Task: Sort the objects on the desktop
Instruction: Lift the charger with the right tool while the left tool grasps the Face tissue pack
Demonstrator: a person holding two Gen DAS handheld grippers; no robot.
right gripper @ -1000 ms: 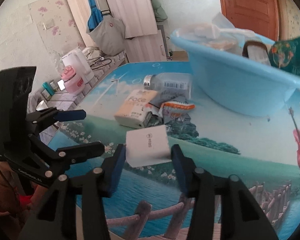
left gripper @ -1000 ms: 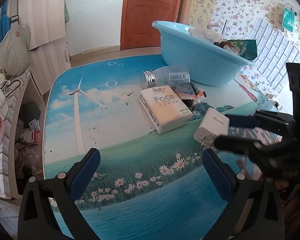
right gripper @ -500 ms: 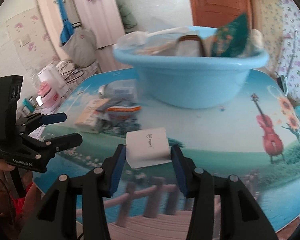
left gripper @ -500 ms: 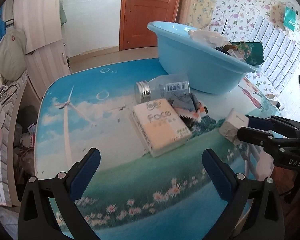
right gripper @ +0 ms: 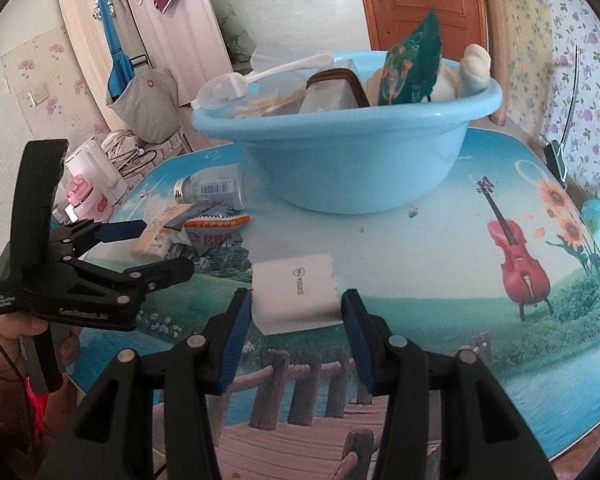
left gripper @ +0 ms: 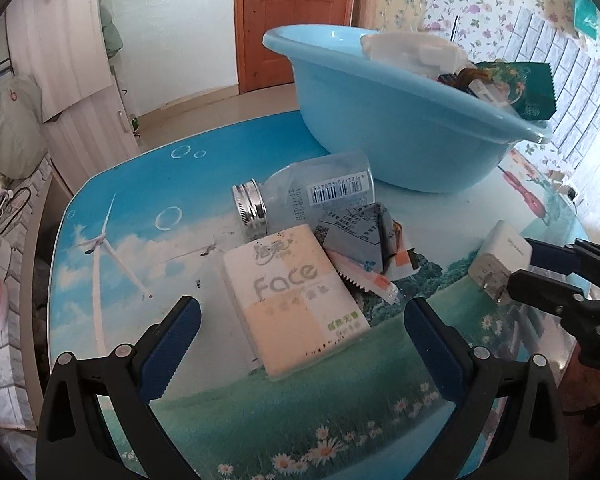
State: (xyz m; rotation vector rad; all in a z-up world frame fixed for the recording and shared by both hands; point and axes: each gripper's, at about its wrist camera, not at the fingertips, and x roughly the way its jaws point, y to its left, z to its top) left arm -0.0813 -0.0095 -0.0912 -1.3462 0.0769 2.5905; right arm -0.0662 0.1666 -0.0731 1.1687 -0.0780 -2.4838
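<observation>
My right gripper (right gripper: 296, 312) is shut on a white charger block (right gripper: 294, 294), held above the table in front of the blue basin (right gripper: 352, 168). From the left wrist view the same charger (left gripper: 500, 260) shows at the right with its prongs out, pinched by the right gripper (left gripper: 520, 268). My left gripper (left gripper: 300, 328) stands open just short of the Face tissue pack (left gripper: 296, 300), nothing between its fingers. Behind the pack lie a clear bottle with a silver cap (left gripper: 300, 200) and crumpled snack wrappers (left gripper: 364, 248). In the right wrist view the left gripper (right gripper: 156, 248) is at the left.
The basin (left gripper: 380, 120) holds several items, among them a dark green packet (right gripper: 412, 64) and a white brush (right gripper: 260, 80). A landscape-printed table (left gripper: 140, 220) carries everything. A white and pink kettle (right gripper: 96, 184) stands off the table's left. A hand (right gripper: 4, 340) holds the left tool.
The right gripper carried the charger up and toward the basin, swinging to face it. The left gripper advanced toward the tissue pack, which now looms larger between its open fingers.
</observation>
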